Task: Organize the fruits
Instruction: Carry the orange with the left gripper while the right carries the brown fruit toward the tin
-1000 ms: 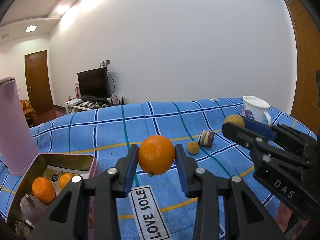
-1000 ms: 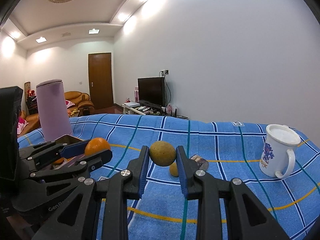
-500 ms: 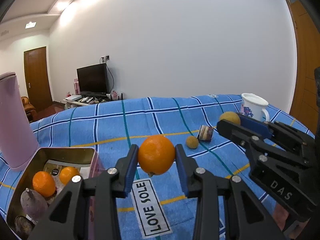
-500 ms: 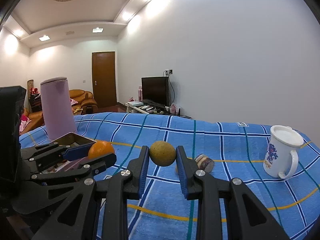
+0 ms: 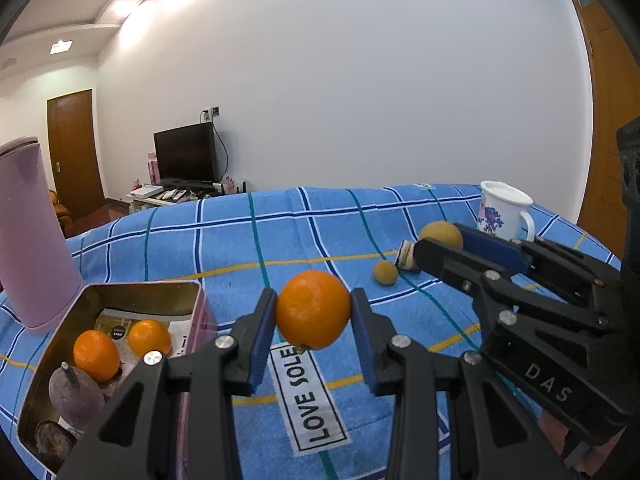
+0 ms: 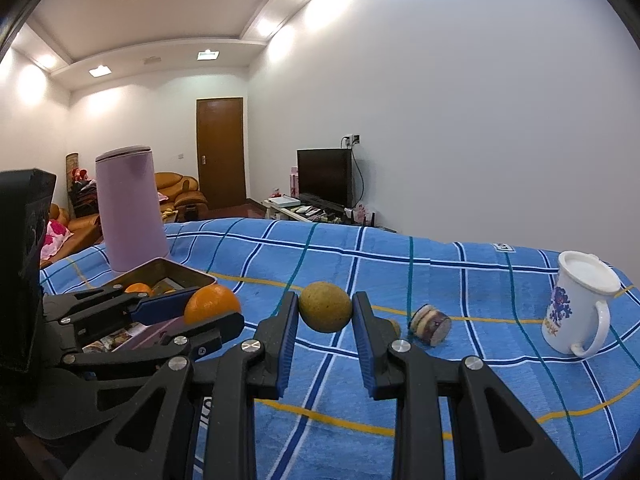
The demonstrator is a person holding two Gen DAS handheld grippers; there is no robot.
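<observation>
Nearest the lens, the left gripper (image 5: 313, 316) is clamping an orange (image 5: 313, 309) above the cloth, beside the tin (image 5: 192, 292) collecting fruit; the right gripper (image 6: 325, 312) is pinching a brown fruit (image 6: 325, 307), likely for the same destination; another small fruit (image 5: 385, 272) is lying farther off.

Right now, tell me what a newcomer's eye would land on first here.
First, the bright orange clamped in the left tongs, held above the blue checked cloth. Next, the brownish-yellow fruit gripped in the right tongs. Then the open tin at left, holding two more oranges beside a tall pink canister.
</observation>
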